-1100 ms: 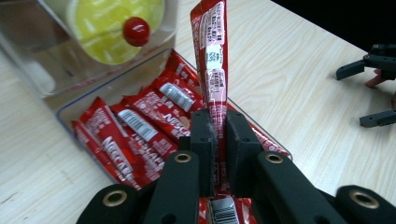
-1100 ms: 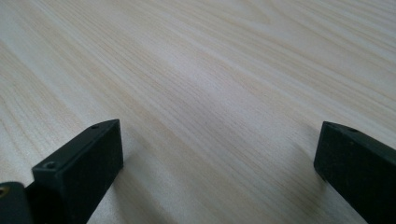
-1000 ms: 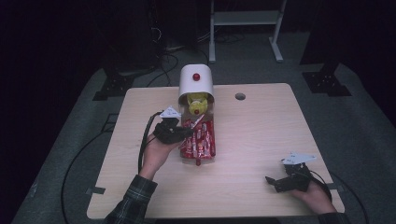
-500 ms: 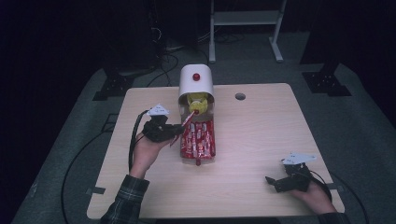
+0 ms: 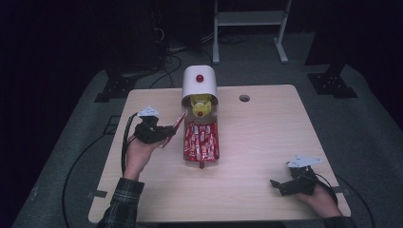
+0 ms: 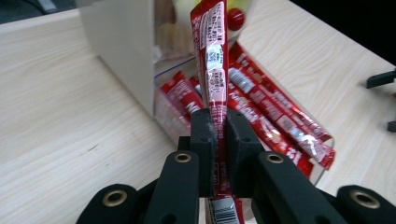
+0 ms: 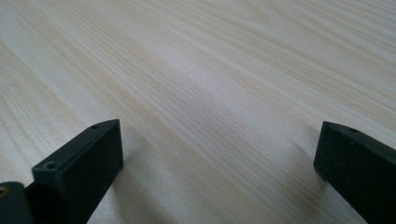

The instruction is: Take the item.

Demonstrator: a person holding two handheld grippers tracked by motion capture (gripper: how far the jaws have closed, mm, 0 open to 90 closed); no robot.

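My left gripper (image 5: 167,132) is shut on a long red snack stick packet (image 6: 215,70), held just left of the clear tray (image 5: 201,140) that holds several more red packets (image 6: 275,121). The held packet (image 5: 177,124) sticks up past the jaws, its barcode end below them. Behind the tray stands a white dispenser (image 5: 199,84) with a red knob and a yellow figure inside its opening. My right gripper (image 5: 277,185) rests open near the table's front right corner, with nothing but bare wood between its fingers (image 7: 79,168).
The light wooden table (image 5: 266,137) has a round cable hole (image 5: 244,98) at the back right. A metal stand and dark equipment bases sit on the floor behind the table. Cables trail off the left edge.
My left gripper has drawn back to the left, away from the tray, with one red packet in its jaws. The right gripper has stayed put.
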